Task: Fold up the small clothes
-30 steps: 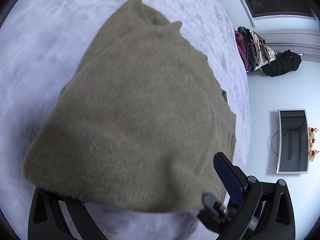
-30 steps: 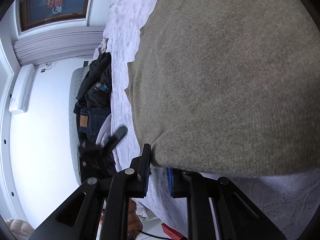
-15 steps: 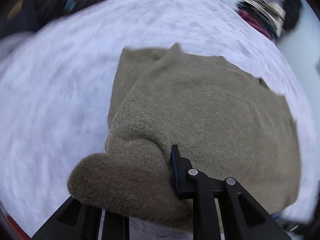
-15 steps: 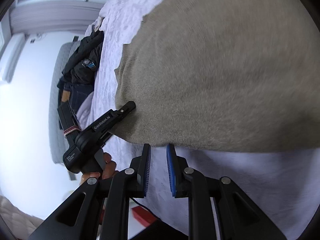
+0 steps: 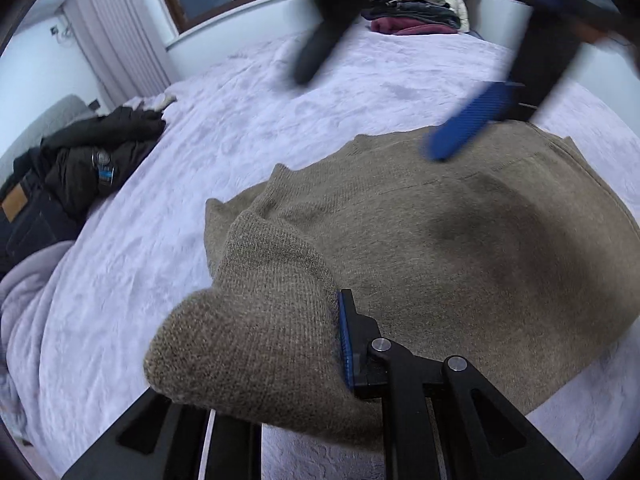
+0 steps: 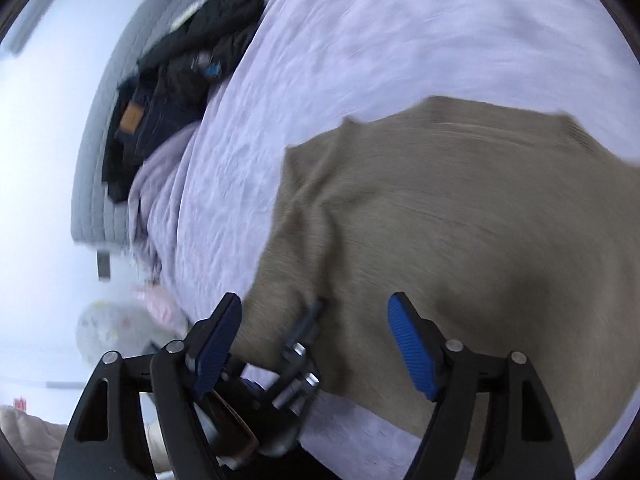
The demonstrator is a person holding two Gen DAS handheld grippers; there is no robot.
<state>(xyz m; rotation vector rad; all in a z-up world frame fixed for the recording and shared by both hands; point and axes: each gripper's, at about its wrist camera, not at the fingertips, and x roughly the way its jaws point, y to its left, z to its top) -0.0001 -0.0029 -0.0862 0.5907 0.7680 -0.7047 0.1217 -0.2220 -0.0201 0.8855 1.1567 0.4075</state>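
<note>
We've got the olive knit sweater point(image 5: 460, 248) spread across the lavender bed point(image 5: 248, 120), and our left tool point(image 5: 280, 344) is clenched on a bunched corner of it, the knit wrapped thick over the one blue pad we can see, the other finger buried under the fabric. That corner stands lifted and rolled toward the body of the garment, which looks to us like a fold being carried inward, so we hold it high enough to clear the layer below. The left tool points forward and a little down across the bed, low and near the edge closest to us. Over on the other side, our right tool point(image 6: 316, 344) is released, blue pads wide apart and gripping nothing, hovering just above the sweater point(image 6: 460, 220) near its near edge; in the left view it hangs in from the top, blurred, one pad just over the far hem. We judge it's free to pin or smooth the cloth while the left lays its corner down. Dark clothes point(image 5: 80, 164) lie heaped at the far left of the bed, a folded stack point(image 5: 416, 12) sits at the far end, both well apart from our work.
</note>
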